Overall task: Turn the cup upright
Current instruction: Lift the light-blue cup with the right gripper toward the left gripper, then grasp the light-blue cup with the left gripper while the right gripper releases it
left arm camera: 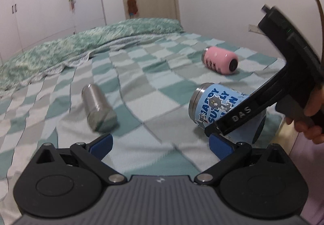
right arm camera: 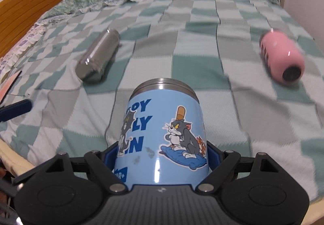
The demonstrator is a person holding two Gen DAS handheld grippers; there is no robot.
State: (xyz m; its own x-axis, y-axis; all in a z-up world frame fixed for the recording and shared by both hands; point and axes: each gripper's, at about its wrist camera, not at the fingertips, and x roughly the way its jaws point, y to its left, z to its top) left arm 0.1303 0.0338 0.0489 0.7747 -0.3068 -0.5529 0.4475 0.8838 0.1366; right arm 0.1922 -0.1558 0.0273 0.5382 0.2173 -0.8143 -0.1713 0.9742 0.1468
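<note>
A light blue cartoon cup (right arm camera: pixel 162 135) with a steel rim lies on its side on the checkered bed, rim pointing away. My right gripper (right arm camera: pixel 163 155) is shut on its lower body, blue pads against both sides. In the left wrist view the blue cup (left arm camera: pixel 216 106) lies at the right with the right gripper's black body (left arm camera: pixel 283 75) over it. My left gripper (left arm camera: pixel 160 145) is open and empty, above the bedspread. A pink cup (left arm camera: pixel 219 60) and a steel cup (left arm camera: pixel 99 108) lie on their sides.
The steel cup (right arm camera: pixel 98 55) lies at the left and the pink cup (right arm camera: pixel 282 57) at the right in the right wrist view. A wooden headboard (right arm camera: pixel 30 6) stands far left. A fuzzy green blanket (left arm camera: pixel 81 42) lies along the bed's far side. Wardrobes and a door stand behind.
</note>
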